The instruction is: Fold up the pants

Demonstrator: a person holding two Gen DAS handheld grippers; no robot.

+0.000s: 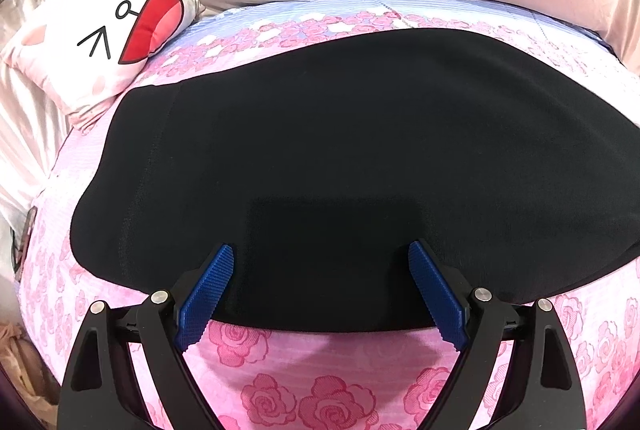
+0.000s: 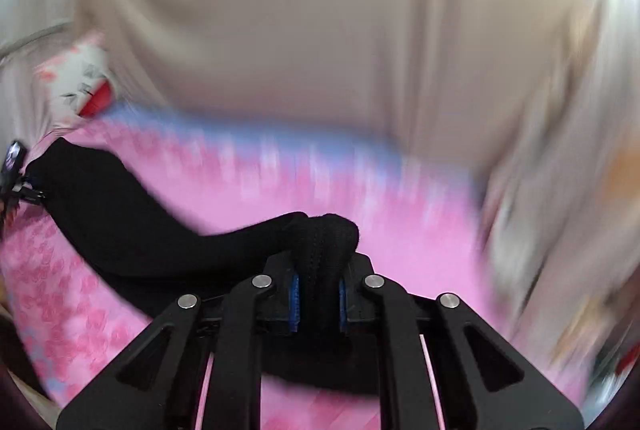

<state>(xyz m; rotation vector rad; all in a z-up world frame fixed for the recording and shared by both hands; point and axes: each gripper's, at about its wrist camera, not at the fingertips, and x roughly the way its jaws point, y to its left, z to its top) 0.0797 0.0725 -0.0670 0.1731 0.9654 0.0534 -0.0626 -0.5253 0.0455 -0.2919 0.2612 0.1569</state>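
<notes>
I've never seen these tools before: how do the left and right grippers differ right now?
The left gripper stands wide open and holds nothing, poised over the flat black pants; the right gripper is shut on a bunched end of the pants. The left view is sharp; the right is blurred. Both have black arms and blue ridged fingers.

The right wrist view is smeared with motion: the pink rose bedspread (image 2: pixel 400 230) loses its pattern, and the pillow (image 2: pixel 86 82) shows only broken marks. The black pants (image 2: pixel 160 230) run out past the left rim there. In the left wrist view, the pants (image 1: pixel 340 150) are cut off at the right edge.
</notes>
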